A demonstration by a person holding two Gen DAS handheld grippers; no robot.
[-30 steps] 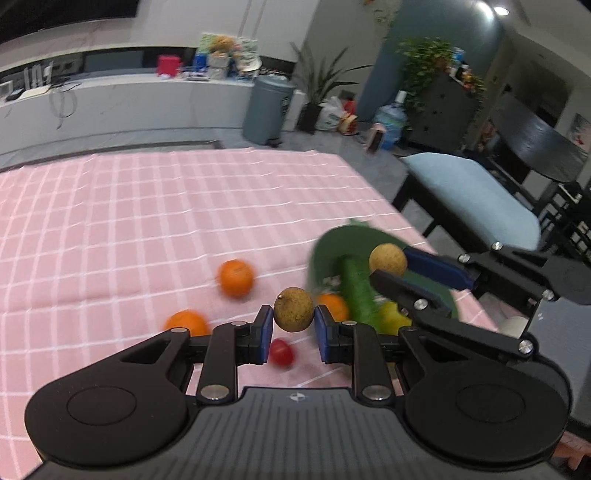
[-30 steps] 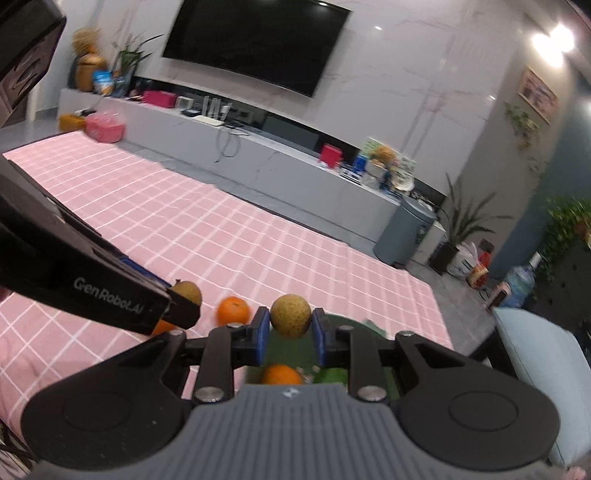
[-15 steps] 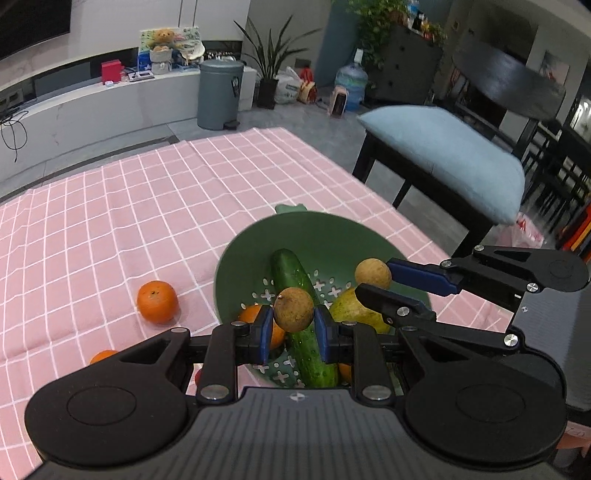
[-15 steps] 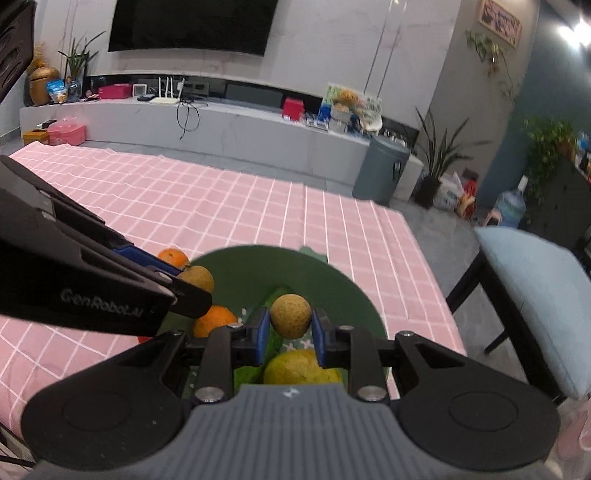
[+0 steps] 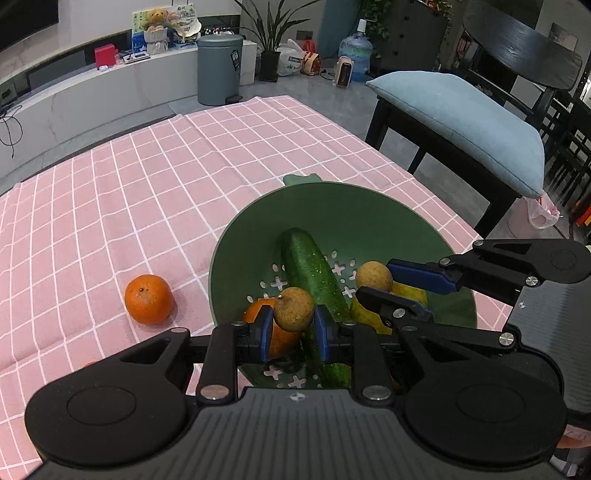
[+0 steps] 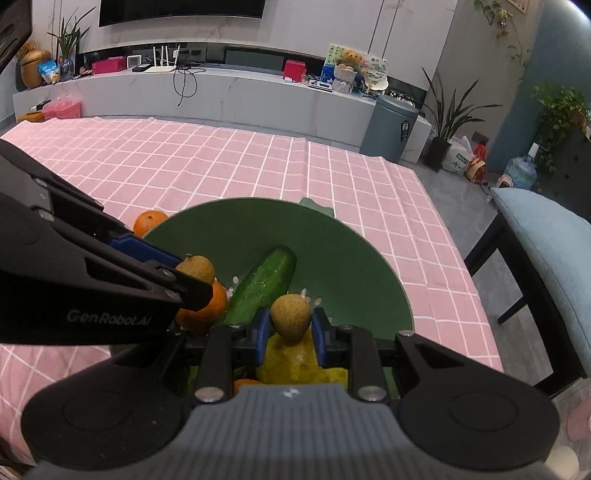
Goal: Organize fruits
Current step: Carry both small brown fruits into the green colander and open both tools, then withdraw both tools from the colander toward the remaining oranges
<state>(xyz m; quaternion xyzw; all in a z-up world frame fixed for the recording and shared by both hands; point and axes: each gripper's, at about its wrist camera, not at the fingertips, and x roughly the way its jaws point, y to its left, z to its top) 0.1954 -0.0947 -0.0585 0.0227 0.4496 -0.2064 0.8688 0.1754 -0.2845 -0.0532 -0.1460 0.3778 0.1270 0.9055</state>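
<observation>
Holding one small brown fruit clamped in each hand-held gripper, left (image 5: 293, 334) and right (image 6: 290, 332), above the part-filled green colander (image 5: 369, 206), I judge one orange (image 5: 149, 299) remains on the bench (image 5: 110, 206).

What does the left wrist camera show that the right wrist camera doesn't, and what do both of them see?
Only the left wrist view shows the right gripper from the side and the dark wooden chair back. Only the right wrist view shows the black wall television and the left gripper from the side. Both show the green perforated colander, the dark green cucumber, the loose orange on the pink checked tablecloth, and each gripper shut on a small round brown fruit.
</observation>
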